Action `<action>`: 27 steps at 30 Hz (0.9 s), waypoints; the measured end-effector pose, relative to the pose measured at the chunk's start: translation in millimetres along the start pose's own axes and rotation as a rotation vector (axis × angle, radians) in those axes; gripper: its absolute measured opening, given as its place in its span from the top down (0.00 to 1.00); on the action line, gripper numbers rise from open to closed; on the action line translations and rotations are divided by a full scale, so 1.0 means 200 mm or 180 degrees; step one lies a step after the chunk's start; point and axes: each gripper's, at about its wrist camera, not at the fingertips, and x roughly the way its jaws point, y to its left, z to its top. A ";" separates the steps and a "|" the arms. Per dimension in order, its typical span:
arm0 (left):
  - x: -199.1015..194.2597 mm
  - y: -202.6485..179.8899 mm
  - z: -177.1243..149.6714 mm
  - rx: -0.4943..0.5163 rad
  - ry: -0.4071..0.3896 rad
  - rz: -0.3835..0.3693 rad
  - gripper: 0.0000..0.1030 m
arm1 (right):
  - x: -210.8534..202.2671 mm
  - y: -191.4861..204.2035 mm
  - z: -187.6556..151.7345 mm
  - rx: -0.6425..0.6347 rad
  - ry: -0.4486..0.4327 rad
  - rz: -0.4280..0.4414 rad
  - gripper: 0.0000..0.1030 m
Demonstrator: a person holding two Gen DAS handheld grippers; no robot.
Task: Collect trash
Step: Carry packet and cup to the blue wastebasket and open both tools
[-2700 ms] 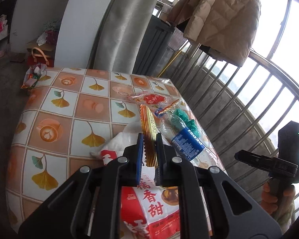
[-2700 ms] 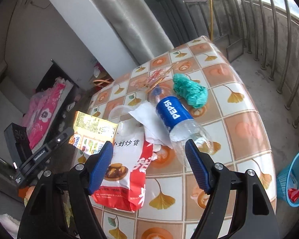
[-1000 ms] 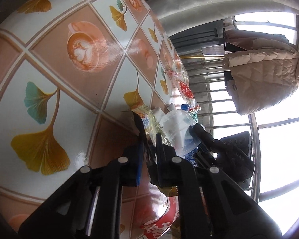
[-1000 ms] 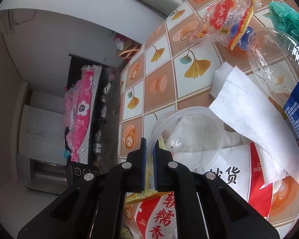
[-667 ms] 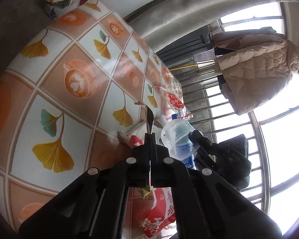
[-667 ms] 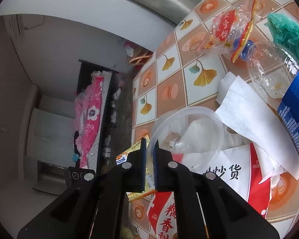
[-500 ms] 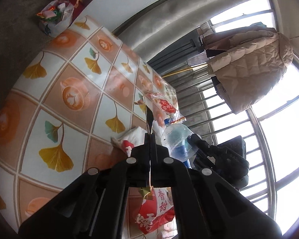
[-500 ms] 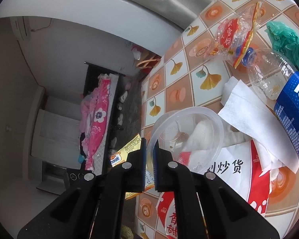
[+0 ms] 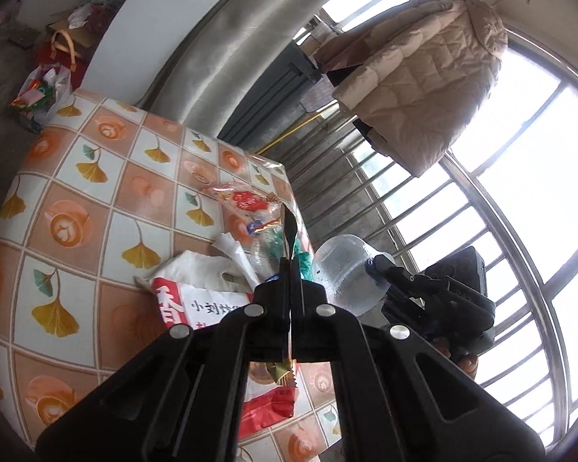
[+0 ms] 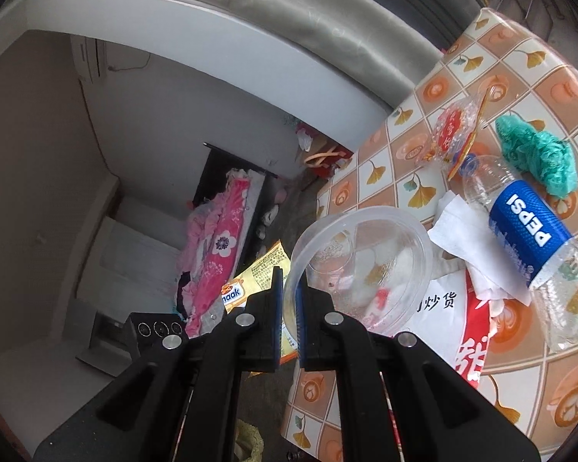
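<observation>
Both claws are clamped: left claw (image 9: 290, 269) on a flat snack wrapper (image 9: 289, 231), right claw (image 10: 288, 292) on a clear plastic bowl (image 10: 360, 265)'s rim; that thin rim could slip

My left claw (image 9: 290, 269) pinches a thin yellow foil snack wrapper (image 9: 289, 231) edge-on above the ginkgo-patterned tablecloth (image 9: 96, 200); beside it, my right claw (image 9: 381, 265) holds a clear round plastic bowl (image 9: 339, 269).
</observation>
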 end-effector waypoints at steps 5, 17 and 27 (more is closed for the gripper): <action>0.14 -0.25 -0.05 0.0317 0.0197 -0.0181 1.00 | -0.32 -0.02 -0.04 -0.0042 -0.0309 -0.0071 0.94; 0.77 -0.93 -0.42 0.1112 0.1085 -0.0556 1.00 | -1.30 -0.40 -0.32 0.0444 -0.1413 -0.0580 0.94; 1.54 -1.45 -1.10 0.1670 0.2208 -0.0639 1.00 | -1.93 -1.04 -0.68 0.1673 -0.2177 -0.1116 0.94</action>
